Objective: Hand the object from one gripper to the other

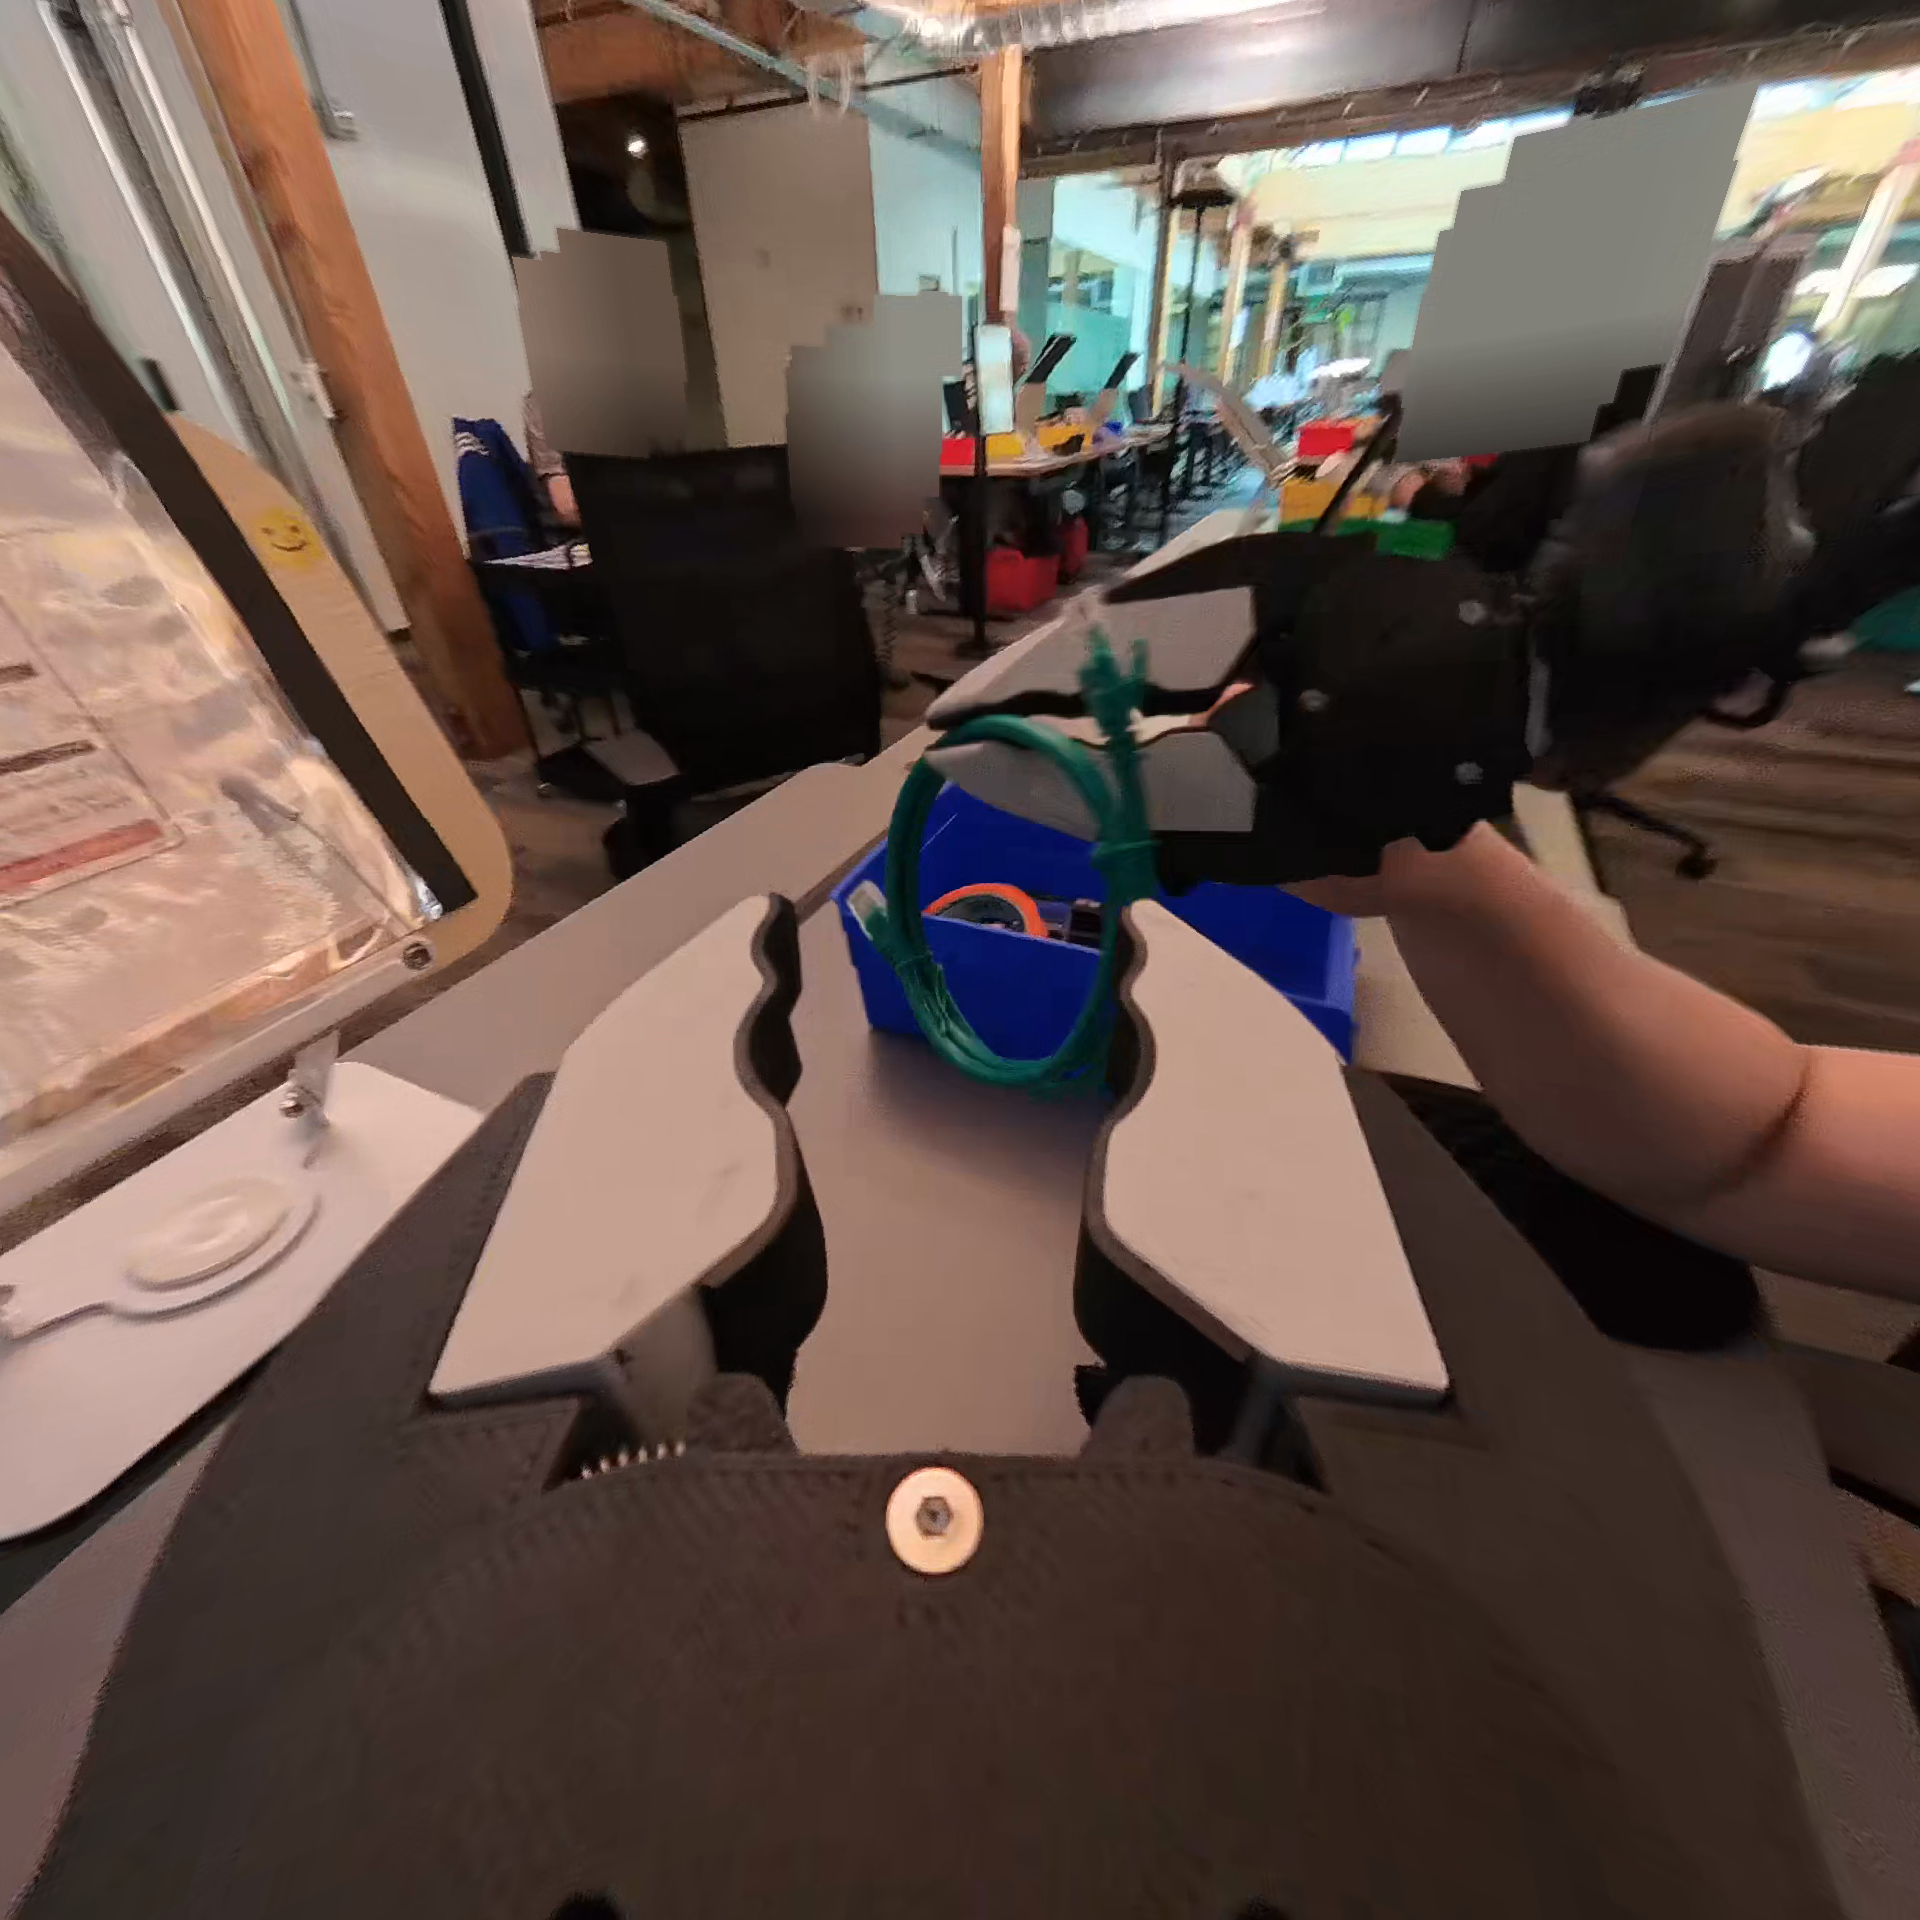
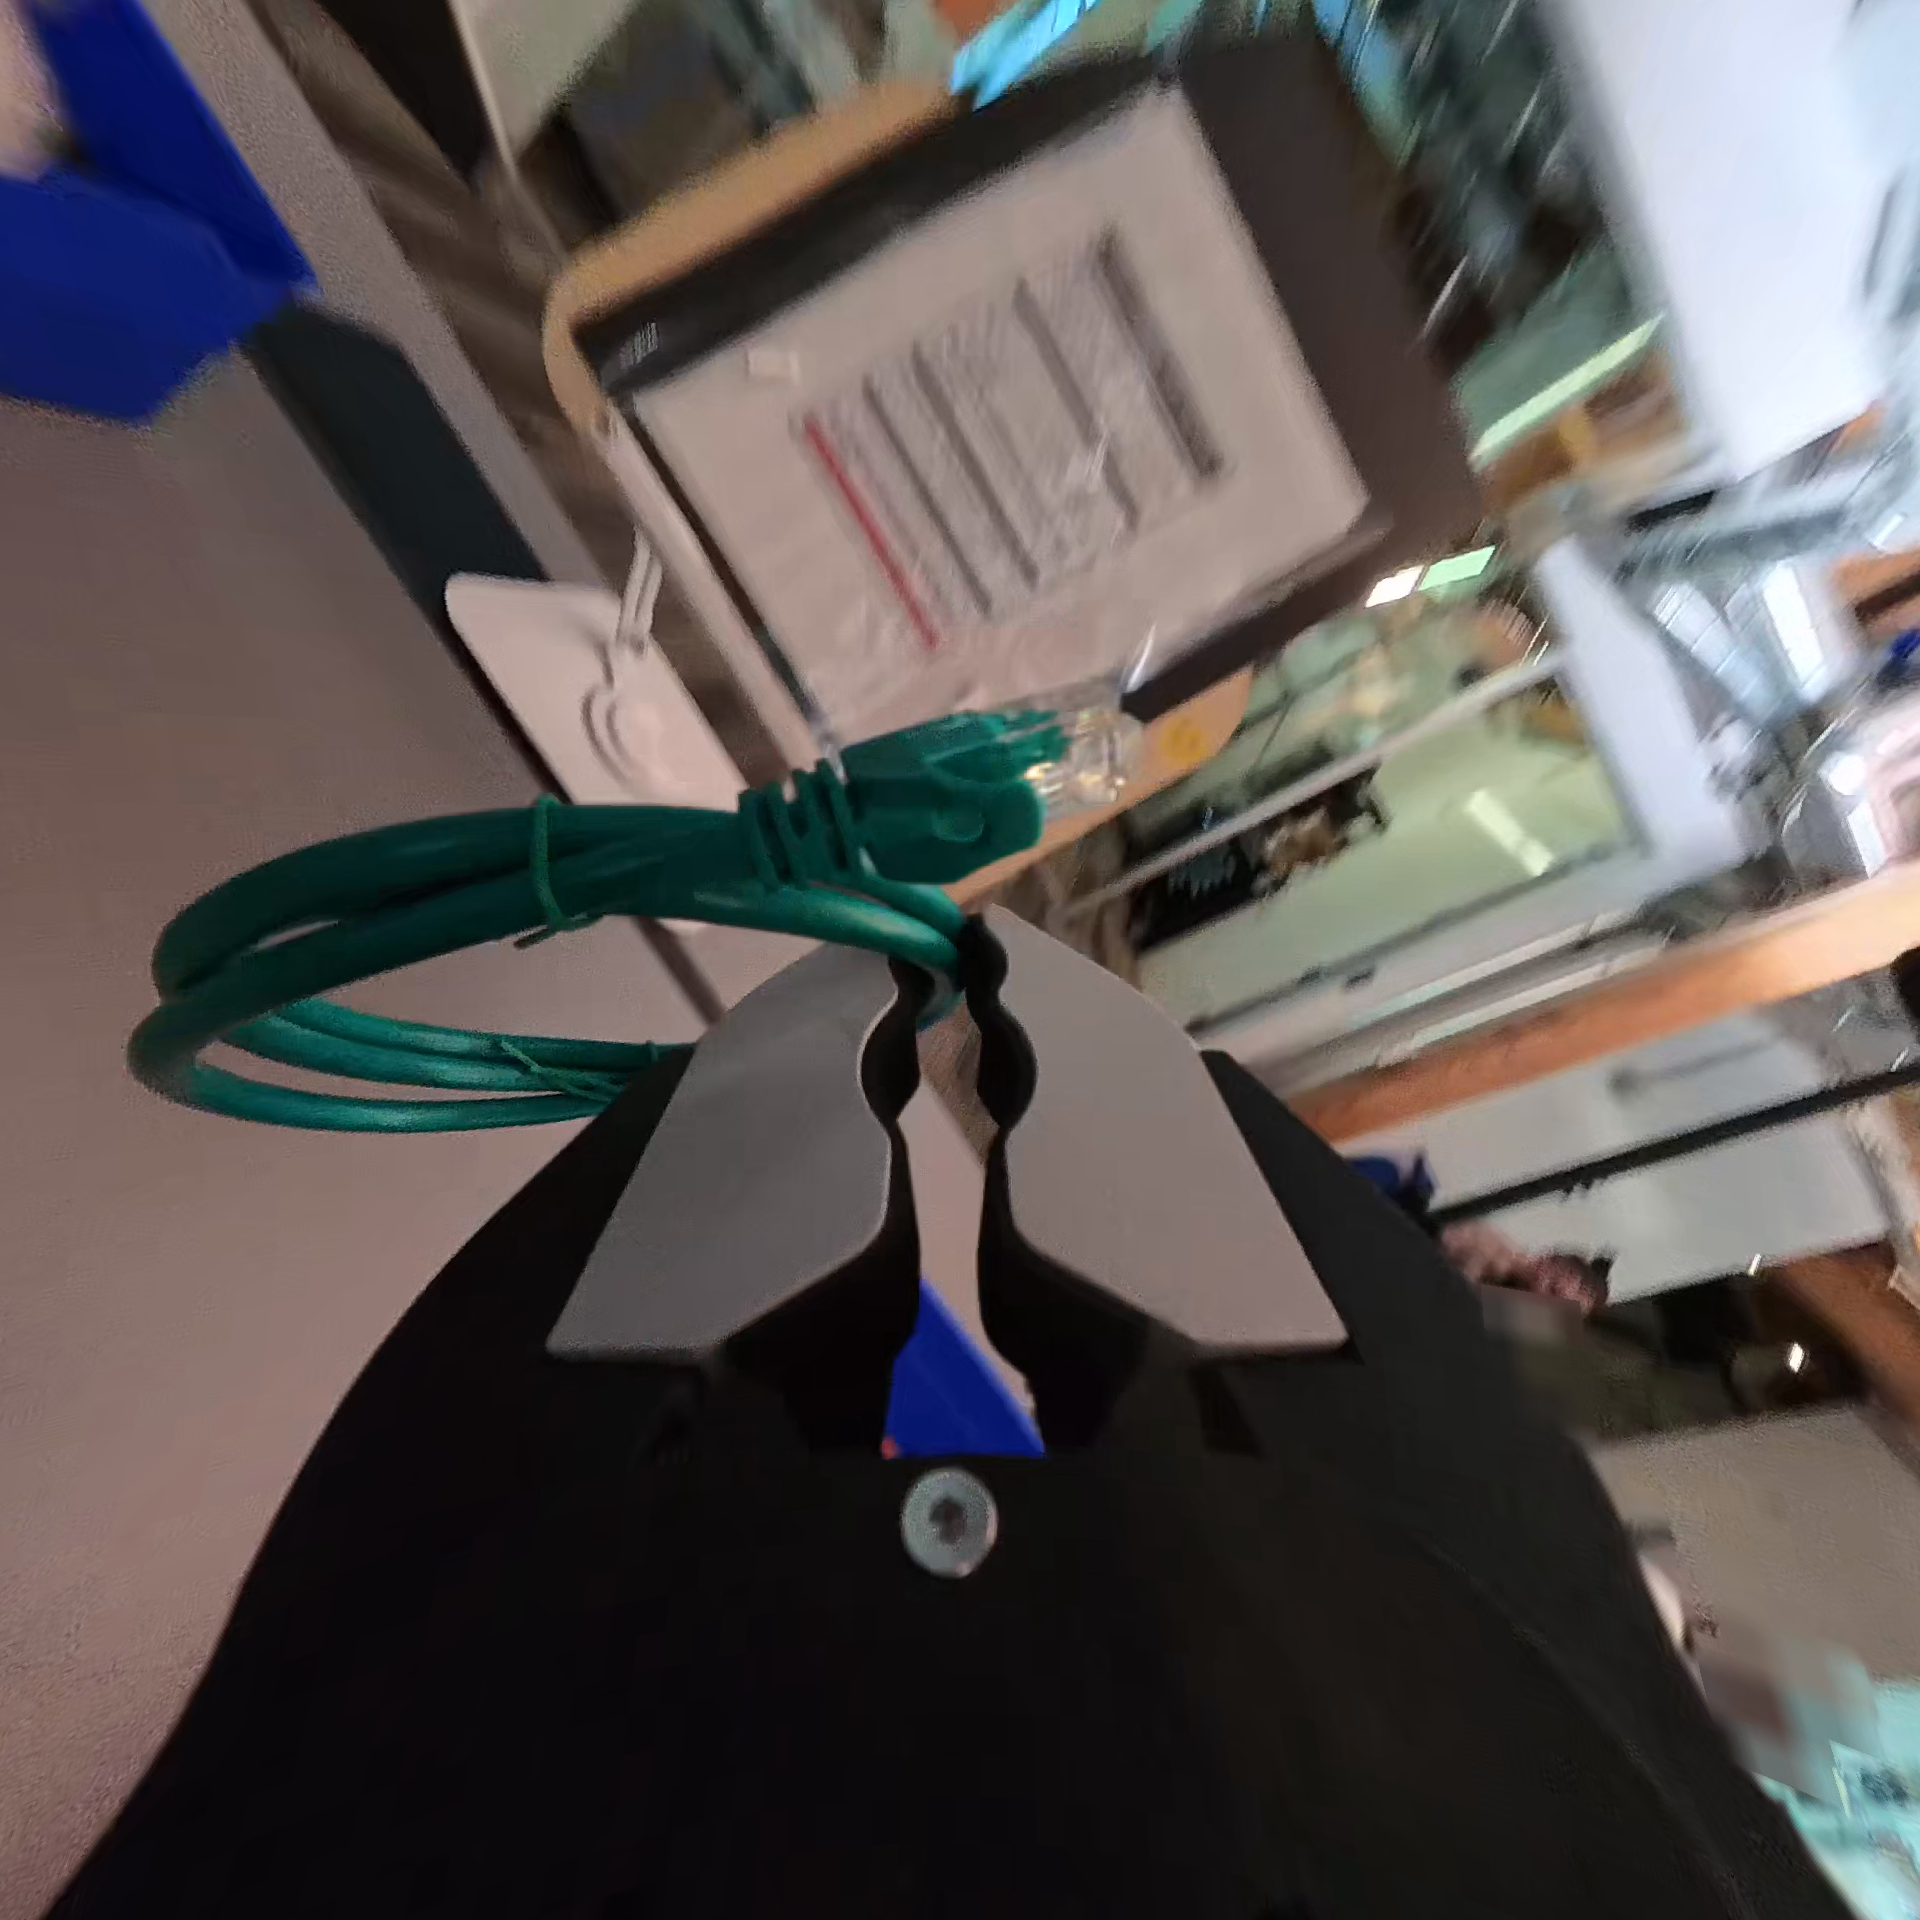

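Note:
A coiled green network cable (image 1: 914,914) hangs in the air above the grey table. My right gripper (image 1: 956,727) comes in from the right, turned sideways, and is shut on the top of the coil. In the right wrist view the cable (image 2: 416,997) sticks out to the left of the closed fingertips, and my right gripper (image 2: 961,940) pinches one strand; a clear plug (image 2: 1081,753) points up right. My left gripper (image 1: 956,914) is open and empty. The lower part of the coil hangs between its fingertips, against the right finger (image 1: 1236,1164).
A blue bin (image 1: 1226,956) holding an orange roll (image 1: 987,909) stands on the grey table (image 1: 914,1247) just behind the cable. A framed sign on a white stand (image 1: 208,727) is at the left. A person's forearm (image 1: 1621,1112) reaches in from the right. Office chairs and desks are far behind. Across from one pair of fingers to the other is roughly 11 centimetres.

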`<control>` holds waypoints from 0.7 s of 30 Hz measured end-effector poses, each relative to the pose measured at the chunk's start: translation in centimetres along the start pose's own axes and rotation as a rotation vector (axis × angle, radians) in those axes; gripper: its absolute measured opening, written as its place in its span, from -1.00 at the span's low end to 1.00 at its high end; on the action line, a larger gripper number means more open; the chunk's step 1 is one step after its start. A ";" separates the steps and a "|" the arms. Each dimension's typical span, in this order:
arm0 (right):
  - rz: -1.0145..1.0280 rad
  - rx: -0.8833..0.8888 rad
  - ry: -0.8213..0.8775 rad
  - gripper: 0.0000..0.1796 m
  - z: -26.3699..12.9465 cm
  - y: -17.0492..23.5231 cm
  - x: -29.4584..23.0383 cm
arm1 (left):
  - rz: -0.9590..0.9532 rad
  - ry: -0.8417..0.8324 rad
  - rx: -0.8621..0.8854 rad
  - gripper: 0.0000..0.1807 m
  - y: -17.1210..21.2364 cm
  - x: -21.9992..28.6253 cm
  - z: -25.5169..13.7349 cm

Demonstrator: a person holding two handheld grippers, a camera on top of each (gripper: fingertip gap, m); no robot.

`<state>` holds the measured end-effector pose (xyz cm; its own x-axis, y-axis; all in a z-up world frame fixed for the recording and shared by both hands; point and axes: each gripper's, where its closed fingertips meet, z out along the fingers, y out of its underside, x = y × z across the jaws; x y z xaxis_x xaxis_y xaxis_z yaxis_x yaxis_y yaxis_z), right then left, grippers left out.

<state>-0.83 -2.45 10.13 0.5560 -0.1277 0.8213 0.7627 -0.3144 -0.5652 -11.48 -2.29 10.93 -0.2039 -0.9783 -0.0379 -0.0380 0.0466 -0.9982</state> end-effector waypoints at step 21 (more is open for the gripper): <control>0.137 -0.101 -0.109 -0.83 -0.5 -1.4 -3.4 | 0.410 -0.380 -0.229 -0.86 3.3 -1.7 1.4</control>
<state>-3.93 -2.08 8.13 0.6892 -0.0749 0.7207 0.6433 -0.3944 -0.6562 -9.89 -0.71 7.61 0.1160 -0.8731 -0.4735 -0.2485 0.4361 -0.8649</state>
